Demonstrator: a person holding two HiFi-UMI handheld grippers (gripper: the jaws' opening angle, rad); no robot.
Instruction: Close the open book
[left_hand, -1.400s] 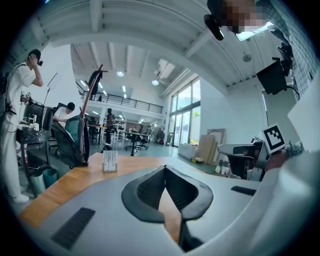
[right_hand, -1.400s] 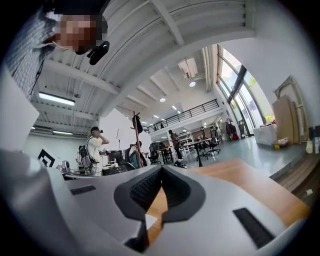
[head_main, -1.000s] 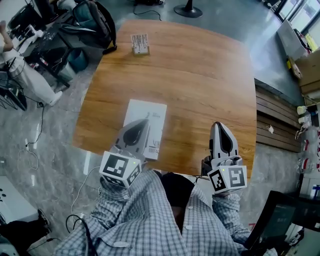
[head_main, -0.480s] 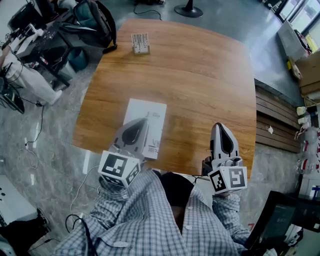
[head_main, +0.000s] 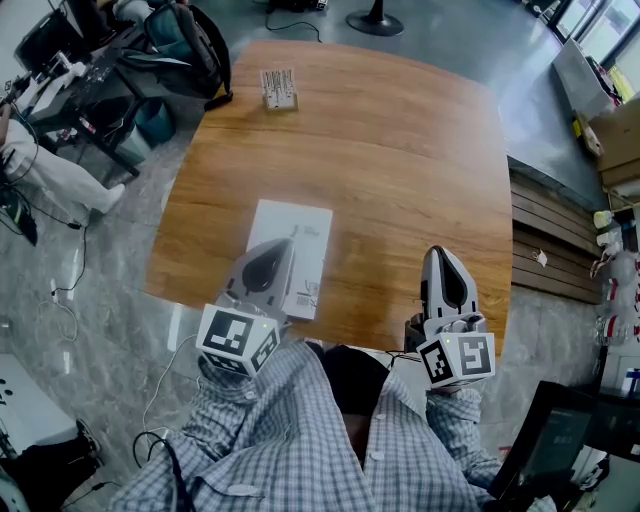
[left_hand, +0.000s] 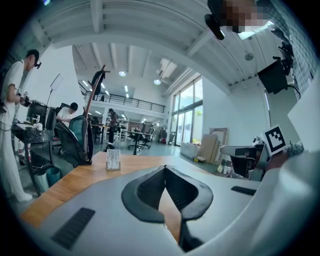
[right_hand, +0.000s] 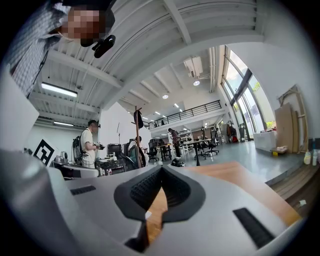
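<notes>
A white book (head_main: 296, 232) lies flat on the wooden table (head_main: 400, 150) near its front left edge, with its cover up and a barcode at its near corner. It looks closed. My left gripper (head_main: 287, 243) hangs over the book's near half and hides part of it; its jaws meet at the tips with nothing between them (left_hand: 165, 167). My right gripper (head_main: 437, 250) is apart from the book, over the table's near right edge. It is shut and empty too (right_hand: 161, 167).
A small white rack (head_main: 279, 87) stands near the table's far edge and shows again as the rack (left_hand: 113, 160). A dark backpack (head_main: 190, 50) and a cluttered desk sit past the far left corner. Wooden slats (head_main: 545, 250) run along the right.
Both grippers and the book are where they were. Only a person at the far left edge has shifted.
</notes>
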